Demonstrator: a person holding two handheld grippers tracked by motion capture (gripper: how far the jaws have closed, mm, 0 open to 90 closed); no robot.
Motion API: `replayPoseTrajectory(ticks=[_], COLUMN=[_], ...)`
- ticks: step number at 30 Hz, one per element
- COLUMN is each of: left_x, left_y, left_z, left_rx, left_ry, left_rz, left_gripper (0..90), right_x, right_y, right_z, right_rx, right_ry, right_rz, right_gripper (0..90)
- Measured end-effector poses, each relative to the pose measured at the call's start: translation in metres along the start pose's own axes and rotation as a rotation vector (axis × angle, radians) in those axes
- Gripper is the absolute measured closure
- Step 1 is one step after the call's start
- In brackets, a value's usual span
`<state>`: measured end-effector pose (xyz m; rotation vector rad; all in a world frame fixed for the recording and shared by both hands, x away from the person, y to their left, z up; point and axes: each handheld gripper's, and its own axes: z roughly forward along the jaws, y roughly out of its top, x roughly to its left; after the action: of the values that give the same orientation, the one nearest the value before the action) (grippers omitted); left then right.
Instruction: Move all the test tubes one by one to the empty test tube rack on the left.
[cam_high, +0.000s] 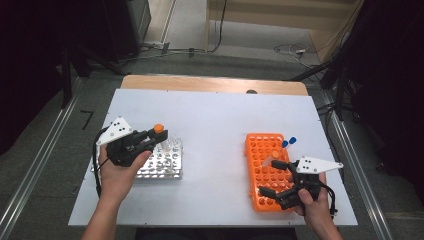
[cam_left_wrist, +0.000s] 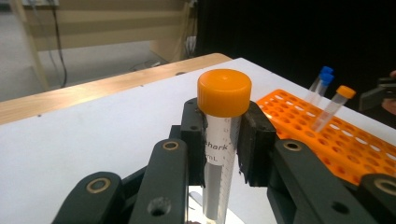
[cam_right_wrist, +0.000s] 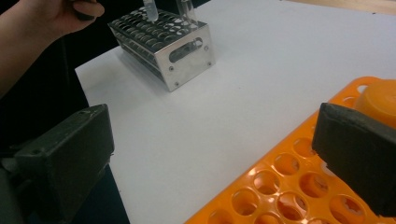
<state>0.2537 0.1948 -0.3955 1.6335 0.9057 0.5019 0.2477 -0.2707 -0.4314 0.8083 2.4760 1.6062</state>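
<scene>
1. High view: The left gripper (cam_high: 156, 134) is clenched on a tube with an orange cap (cam_high: 159, 128). It holds the tube up over the far edge of the silver metal rack (cam_high: 162, 165), which sits right under its jaws. The right gripper (cam_high: 276, 178) lies low over the near part of the orange rack (cam_high: 264, 172), well apart from the left one. Just past it, three tubes lean in that rack: two with blue caps (cam_high: 289, 142) and one with an orange cap.

2. Left gripper view: The two black pads squeeze the orange-capped tube (cam_left_wrist: 223, 140) just under its cap, and the tube stands straight up between them. Far ahead and to the right sits the orange rack (cam_left_wrist: 327, 135) with its three leaning tubes.

3. Right gripper view: The jaws stand wide apart with nothing between them, so this gripper is let go. Bare holes of the orange rack (cam_right_wrist: 289, 186) sit right below it. Far ahead is the silver rack (cam_right_wrist: 182, 51), and a hand (cam_right_wrist: 60, 14) is over it.

4. How far along: I think tubes are going from the silver rack to the orange one. Three are already there. This one is lifted but not yet carried over, and at least two more wait in the silver rack.
</scene>
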Motion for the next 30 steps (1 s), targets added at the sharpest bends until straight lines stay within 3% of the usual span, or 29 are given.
replayPoseTrajectory(ticks=[7,18,30], left_x=[0.014,0.024,0.028], left_y=[-0.002,-0.011,-0.022], left_z=[0.002,0.013,0.026], left_rx=[-0.014,-0.049,-0.020], left_ry=[0.056,0.155,0.188], left_rz=[-0.016,-0.019,-0.013], left_gripper=[74.6,74.6,74.6], right_x=[-0.005,-0.010,-0.012], right_y=[-0.003,-0.006,-0.007], right_z=[-0.005,-0.011,-0.014], right_rx=[-0.005,-0.008,-0.010], right_ry=[-0.017,-0.036,-0.044], right_rz=[0.010,0.013,0.022], right_gripper=[0.0,0.0,0.0])
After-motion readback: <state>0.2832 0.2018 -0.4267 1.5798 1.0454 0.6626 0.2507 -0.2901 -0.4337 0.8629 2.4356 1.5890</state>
